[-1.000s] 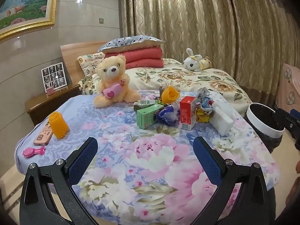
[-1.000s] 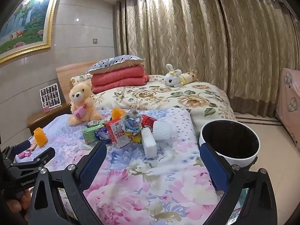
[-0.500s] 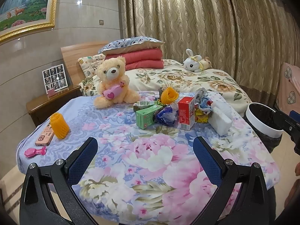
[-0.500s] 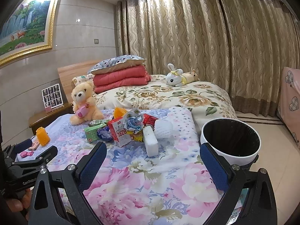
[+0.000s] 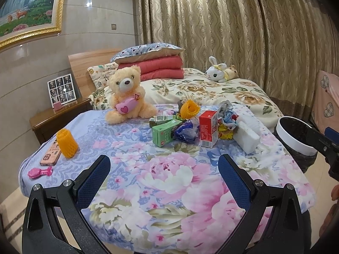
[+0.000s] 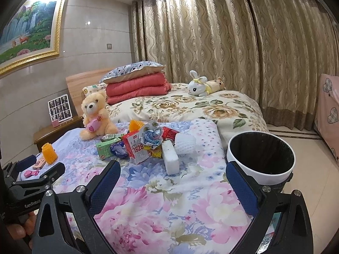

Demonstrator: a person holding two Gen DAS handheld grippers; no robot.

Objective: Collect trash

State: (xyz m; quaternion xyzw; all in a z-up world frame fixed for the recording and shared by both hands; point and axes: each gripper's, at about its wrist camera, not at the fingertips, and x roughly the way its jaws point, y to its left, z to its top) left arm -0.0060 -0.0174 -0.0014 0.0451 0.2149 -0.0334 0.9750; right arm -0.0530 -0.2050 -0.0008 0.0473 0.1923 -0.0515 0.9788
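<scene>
Left edge of the floral-covered table (image 5: 169, 190): pink toy comb (image 5: 40, 172), phone (image 5: 50, 154) and an orange foam net sleeve (image 5: 66, 144) standing upright just beside it. The phone and comb look like keepers, parked away from the mess; the sleeve is probably trash.

Far-left side: teddy bear (image 5: 127, 95) sitting upright, not trash.

Centre toward the far edge: the trash pile. Green carton (image 5: 166, 132) lying on its side, blue wrapper (image 5: 186, 131) touching it, red carton (image 5: 208, 128) upright, crumpled wrappers (image 6: 152, 136) on top of and behind it, second orange net (image 5: 189, 109) at the back. White foam block (image 6: 170, 157) and white foam net (image 6: 185, 142) sit on the right side of the pile. It's bunched together, so each pick is short, but the items touch, so a grab may drag neighbours.

Off the right edge: bin (image 6: 260, 170), black liner, mouth open, rim about level with the tabletop. My guess is it's there so a drop needs only a short carry.

Left gripper (image 5: 163, 169): fingers spread wide, nothing held, hovering over the near edge and aimed at the pile.
Right gripper (image 6: 173, 177): also wide open and empty, over the near-right part of the table, foam block straight ahead, bin by its right finger.

Judgement: no pick started yet; the foam block is the easiest first grab for the right gripper.
</scene>
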